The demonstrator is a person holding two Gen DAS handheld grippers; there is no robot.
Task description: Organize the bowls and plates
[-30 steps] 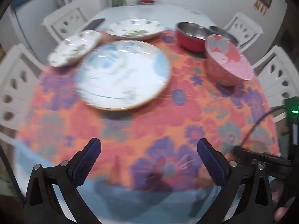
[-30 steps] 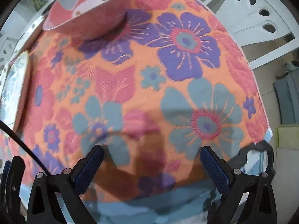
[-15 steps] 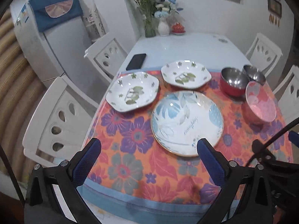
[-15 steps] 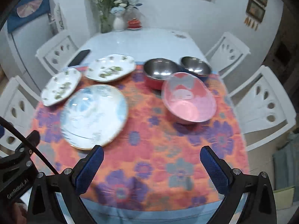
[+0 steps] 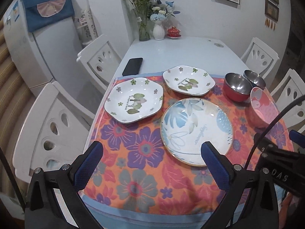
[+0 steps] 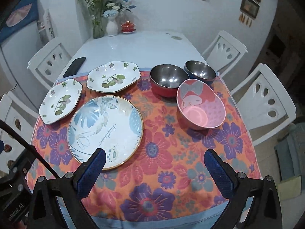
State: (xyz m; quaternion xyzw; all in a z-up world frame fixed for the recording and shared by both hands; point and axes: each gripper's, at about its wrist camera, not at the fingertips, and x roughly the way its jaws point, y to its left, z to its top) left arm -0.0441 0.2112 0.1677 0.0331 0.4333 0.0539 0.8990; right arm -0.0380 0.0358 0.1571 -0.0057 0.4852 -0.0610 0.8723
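On the flowered orange cloth [image 5: 144,148] [image 6: 171,164] lie a large round blue-leaf plate [image 5: 196,131] [image 6: 105,131] and two white octagonal flower plates, one at the left [image 5: 134,102] [image 6: 61,101] and one behind [image 5: 188,81] [image 6: 113,79]. To the right stand a red-sided steel bowl [image 5: 237,86] [image 6: 168,80], a blue-sided steel bowl [image 5: 254,79] [image 6: 200,71] and a pink cartoon bowl [image 5: 264,107] [image 6: 201,106]. My left gripper [image 5: 152,162] and right gripper [image 6: 156,169] are both open and empty, above the table's near edge.
A black phone [image 5: 132,66] [image 6: 74,66] lies on the bare white table [image 5: 181,51] beyond the cloth. Vases of flowers [image 5: 159,31] and a red cup [image 5: 173,32] stand at the far end. White chairs [image 5: 55,127] [image 6: 265,101] surround the table.
Both grippers have risen and pulled back from close above the cloth, so the whole table with all dishes is in view. The dishes have not moved.
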